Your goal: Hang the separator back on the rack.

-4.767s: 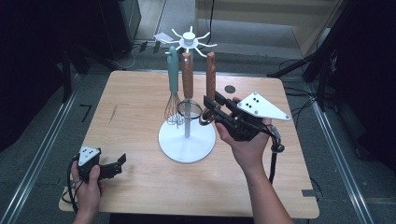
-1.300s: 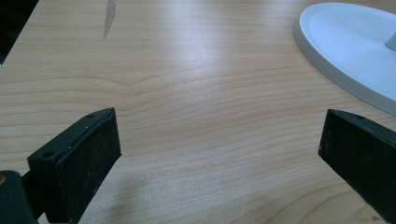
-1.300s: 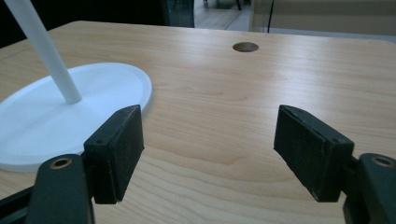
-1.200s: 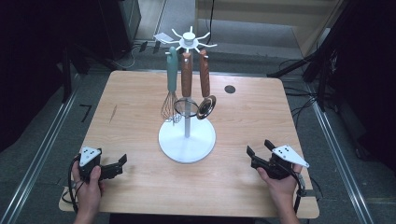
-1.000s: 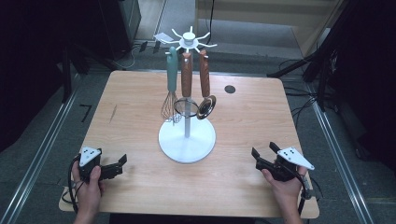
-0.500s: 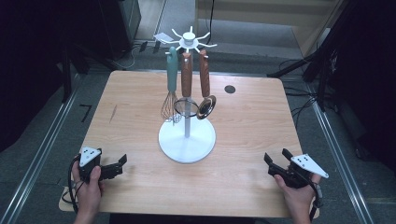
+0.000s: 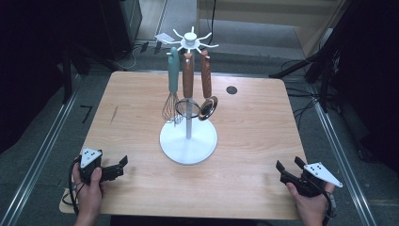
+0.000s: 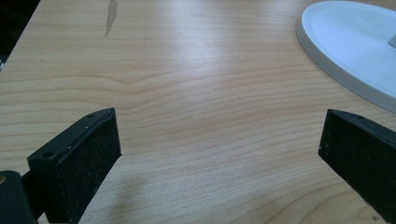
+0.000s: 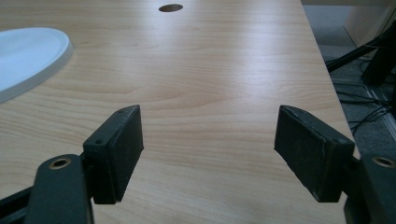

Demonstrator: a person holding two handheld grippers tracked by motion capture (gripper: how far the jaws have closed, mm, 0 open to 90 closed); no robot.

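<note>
A white utensil stand (image 7: 188, 136) with a round base (image 8: 355, 51) (image 9: 28, 56) rises from the middle of the wooden table (image 7: 254, 127). From its hooks hang a teal-handled whisk (image 7: 172, 89), a wood-handled utensil (image 7: 187, 80) and a wood-handled ladle (image 7: 207, 101). My left gripper (image 7: 123, 163) (image 8: 219, 144) rests open at the table's front left corner, nothing between its jaws. My right gripper (image 7: 287, 167) (image 9: 208, 144) is open and empty at the front right corner, low over the wood.
A small round hole (image 7: 231, 89) (image 9: 170, 7) sits in the table's far right part. Cables and stand legs (image 7: 320, 61) lie on the floor to the right. A dark streak (image 8: 110, 16) marks the wood at left.
My right gripper has drawn back from the stand, where it held at the ladle, to the front right corner, open. The ladle now hangs free. The left gripper has stayed put.
</note>
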